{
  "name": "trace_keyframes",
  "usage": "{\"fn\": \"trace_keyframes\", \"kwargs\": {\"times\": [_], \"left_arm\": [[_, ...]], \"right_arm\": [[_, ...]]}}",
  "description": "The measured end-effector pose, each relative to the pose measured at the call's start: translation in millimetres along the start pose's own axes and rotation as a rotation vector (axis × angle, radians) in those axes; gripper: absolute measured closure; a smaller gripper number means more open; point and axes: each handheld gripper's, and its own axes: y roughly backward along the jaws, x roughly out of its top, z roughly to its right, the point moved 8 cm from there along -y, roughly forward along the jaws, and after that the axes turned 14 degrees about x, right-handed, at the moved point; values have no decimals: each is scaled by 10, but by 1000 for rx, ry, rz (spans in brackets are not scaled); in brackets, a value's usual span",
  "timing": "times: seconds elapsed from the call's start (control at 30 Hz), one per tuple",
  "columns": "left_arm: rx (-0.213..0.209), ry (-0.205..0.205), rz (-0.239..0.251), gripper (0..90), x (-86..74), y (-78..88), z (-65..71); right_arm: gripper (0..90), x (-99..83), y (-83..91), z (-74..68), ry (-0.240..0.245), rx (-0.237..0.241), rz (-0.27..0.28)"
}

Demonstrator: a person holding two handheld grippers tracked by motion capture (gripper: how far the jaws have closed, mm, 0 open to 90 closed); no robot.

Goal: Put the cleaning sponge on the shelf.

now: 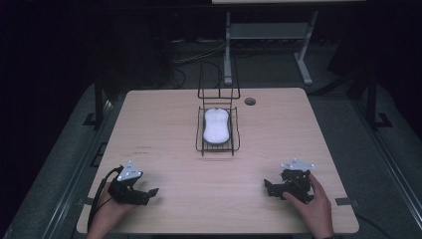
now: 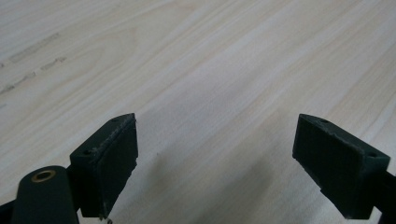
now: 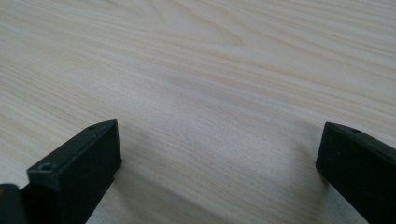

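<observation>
- High view: fixed above the person's side, looks forward and down, far off; takes in the whole bench [image 1: 278, 134], the wire rack [image 1: 217, 130] at mid-far and dark floor beyond.
- Left gripper view: rides the left claw [image 2: 215, 161], sits very low and close to the bench top, faces along its two jaws; wood grain [image 2: 210, 70] runs slantwise.
- Right gripper view: rides the right claw [image 3: 219, 170], same low, close look along its jaws at bare wood [image 3: 210, 79].
- Shared: the near bench surface; high view sees both claws, left [image 1: 149, 194] and right [image 1: 271, 187].
</observation>
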Motion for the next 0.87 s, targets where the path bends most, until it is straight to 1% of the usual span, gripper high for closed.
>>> {"fn": "trace_keyframes", "kwargs": {"times": [0.13, 0.27, 0.37, 0.4, 0.43, 0.57, 0.63, 0.67, 0.87], "left_arm": [[-2, 2, -17, 134, -47, -19, -5], [-6, 6, -21, 129, -68, -38, -13], [-7, 6, -25, 128, -115, -88, -19], [-10, 11, -13, 126, -115, -91, -22], [-10, 11, -13, 127, -115, -91, -22], [-23, 17, 53, 126, -140, -104, -48], [-25, 17, 58, 126, -144, -103, -57], [-25, 9, 58, 126, -145, -104, -55], [-25, 10, 58, 127, -144, -104, -55]], "right_arm": [[0, 0, 0, 0, 0, 0, 0], [0, 0, 0, 0, 0, 0, 0], [0, 0, 0, 0, 0, 0, 0], [0, 0, 0, 0, 0, 0, 0], [0, 0, 0, 0, 0, 0, 0], [0, 0, 0, 0, 0, 0, 0], [0, 0, 0, 0, 0, 0, 0], [0, 0, 0, 0, 0, 0, 0], [0, 1, 0, 1, 2, -1, 0]]}}
